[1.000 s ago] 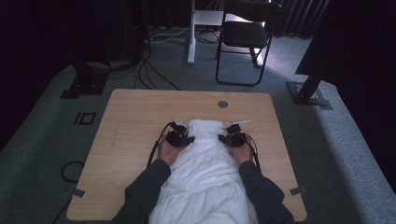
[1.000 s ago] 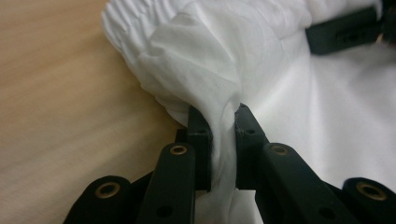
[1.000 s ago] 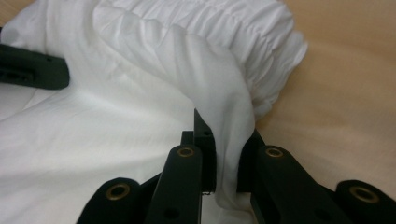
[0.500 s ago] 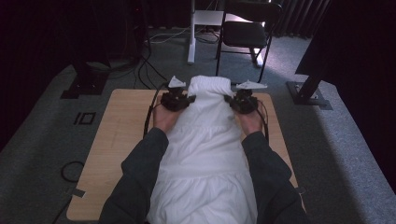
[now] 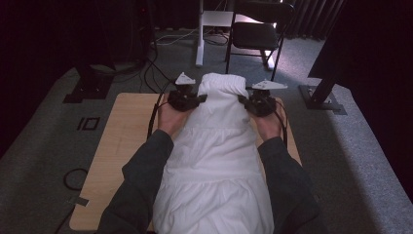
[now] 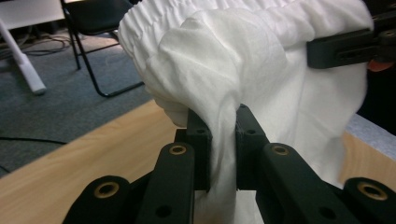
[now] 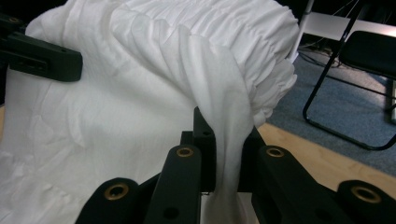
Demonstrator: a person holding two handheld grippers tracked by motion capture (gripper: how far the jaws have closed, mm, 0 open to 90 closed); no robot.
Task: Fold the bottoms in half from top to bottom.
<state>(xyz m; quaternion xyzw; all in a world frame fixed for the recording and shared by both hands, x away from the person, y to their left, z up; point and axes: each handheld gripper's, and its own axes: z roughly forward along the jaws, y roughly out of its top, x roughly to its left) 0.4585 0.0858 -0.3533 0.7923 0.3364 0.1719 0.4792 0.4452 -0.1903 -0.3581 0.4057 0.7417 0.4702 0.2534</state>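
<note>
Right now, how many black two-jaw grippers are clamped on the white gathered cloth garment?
2. The left gripper pinches the white gathered cloth garment at its left upper edge; the right gripper pinches its right upper edge, both raised above the wooden table.

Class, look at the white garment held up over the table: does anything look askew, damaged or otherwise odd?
Nothing stands out. The white garment hangs evenly, pinched at each side by the left gripper and right gripper, above the wooden table.
</note>
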